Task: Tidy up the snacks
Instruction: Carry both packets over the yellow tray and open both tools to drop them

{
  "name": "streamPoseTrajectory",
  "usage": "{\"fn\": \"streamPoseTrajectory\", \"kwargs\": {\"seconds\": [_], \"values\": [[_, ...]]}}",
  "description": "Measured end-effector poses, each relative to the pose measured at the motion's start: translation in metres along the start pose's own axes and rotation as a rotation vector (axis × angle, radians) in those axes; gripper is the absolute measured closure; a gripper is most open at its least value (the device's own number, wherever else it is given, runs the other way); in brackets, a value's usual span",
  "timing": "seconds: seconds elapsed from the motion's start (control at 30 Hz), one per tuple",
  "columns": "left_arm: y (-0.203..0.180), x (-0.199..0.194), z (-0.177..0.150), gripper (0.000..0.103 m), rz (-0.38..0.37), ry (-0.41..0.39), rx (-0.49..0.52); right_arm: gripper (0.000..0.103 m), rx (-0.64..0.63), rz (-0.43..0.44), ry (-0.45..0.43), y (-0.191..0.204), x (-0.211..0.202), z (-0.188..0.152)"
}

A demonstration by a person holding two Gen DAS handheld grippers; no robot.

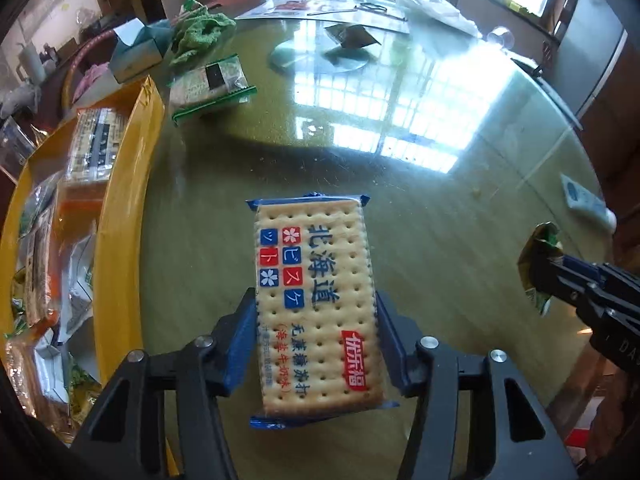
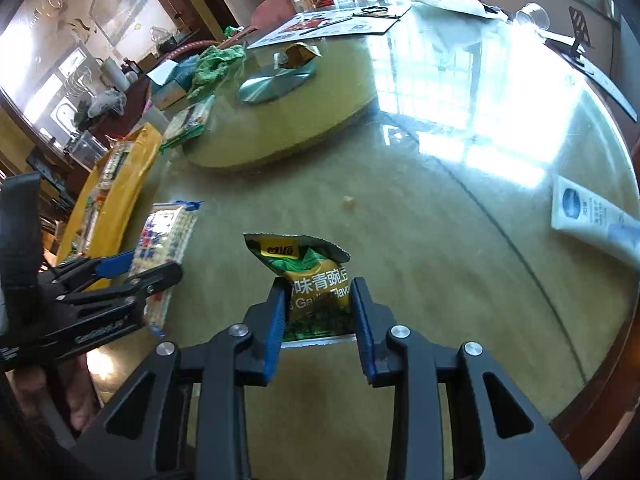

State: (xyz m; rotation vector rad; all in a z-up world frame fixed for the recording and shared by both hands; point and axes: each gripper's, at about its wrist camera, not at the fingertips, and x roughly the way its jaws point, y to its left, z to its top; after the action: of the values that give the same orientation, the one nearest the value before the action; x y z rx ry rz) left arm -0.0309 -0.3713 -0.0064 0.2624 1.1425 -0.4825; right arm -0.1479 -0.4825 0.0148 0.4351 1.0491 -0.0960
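Your left tongs (image 1: pixel 316 344) pinch cracker pack (image 1: pixel 316 300) by long sides, held over glass bench (image 1: pixel 400 168); long axis runs straight ahead, away from you. Yellow tray (image 1: pixel 124 216) just left, holding snacks. Your right tongs (image 2: pixel 318 320) pinch green pea packet (image 2: pixel 308 276), torn top pointing forward.

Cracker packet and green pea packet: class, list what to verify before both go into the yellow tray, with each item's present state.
1. Left gripper shut on cracker packet: ok.
2. Right gripper shut on green pea packet: ok.
3. Yellow tray in view beside the left gripper: ok.
4. Free room in tray: cannot tell, packets already fill much of it.
5. The two grippers apart: ok.
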Motion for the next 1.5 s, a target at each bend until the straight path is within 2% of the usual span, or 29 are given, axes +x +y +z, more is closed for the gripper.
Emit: {"fn": "streamPoseTrajectory", "kwargs": {"seconds": [0.07,0.17,0.3,0.43,0.5,0.6,0.8,1.03,1.23,1.5], "values": [[0.008,-0.007,-0.005,0.048,-0.070,-0.029,-0.042,0.070,-0.007,0.015,-0.007,0.007,-0.003,-0.001],[0.015,-0.031,-0.015,0.048,-0.074,-0.103,-0.074,0.070,-0.029,0.062,-0.027,0.022,-0.011,0.000],[0.042,-0.078,-0.028,0.048,-0.124,-0.163,-0.142,0.070,-0.088,0.117,-0.056,0.055,-0.022,0.006],[0.079,-0.118,-0.042,0.048,-0.100,-0.192,-0.161,0.070,-0.179,0.210,-0.055,0.103,-0.027,0.011],[0.097,-0.126,-0.042,0.048,-0.097,-0.191,-0.176,0.070,-0.225,0.248,-0.046,0.128,-0.025,0.014],[0.132,-0.138,-0.046,0.048,-0.045,-0.213,-0.210,0.070,-0.278,0.277,-0.024,0.164,-0.018,0.018],[0.183,-0.140,-0.058,0.048,-0.018,-0.221,-0.292,0.070,-0.381,0.321,0.033,0.235,0.012,0.031],[0.228,-0.125,-0.053,0.048,-0.016,-0.204,-0.335,0.070,-0.402,0.330,0.099,0.286,0.051,0.056],[0.249,-0.106,-0.045,0.048,0.015,-0.164,-0.301,0.070,-0.454,0.275,0.118,0.328,0.078,0.077],[0.260,-0.079,-0.034,0.048,0.025,-0.118,-0.265,0.070,-0.487,0.200,0.176,0.352,0.119,0.092]]}}
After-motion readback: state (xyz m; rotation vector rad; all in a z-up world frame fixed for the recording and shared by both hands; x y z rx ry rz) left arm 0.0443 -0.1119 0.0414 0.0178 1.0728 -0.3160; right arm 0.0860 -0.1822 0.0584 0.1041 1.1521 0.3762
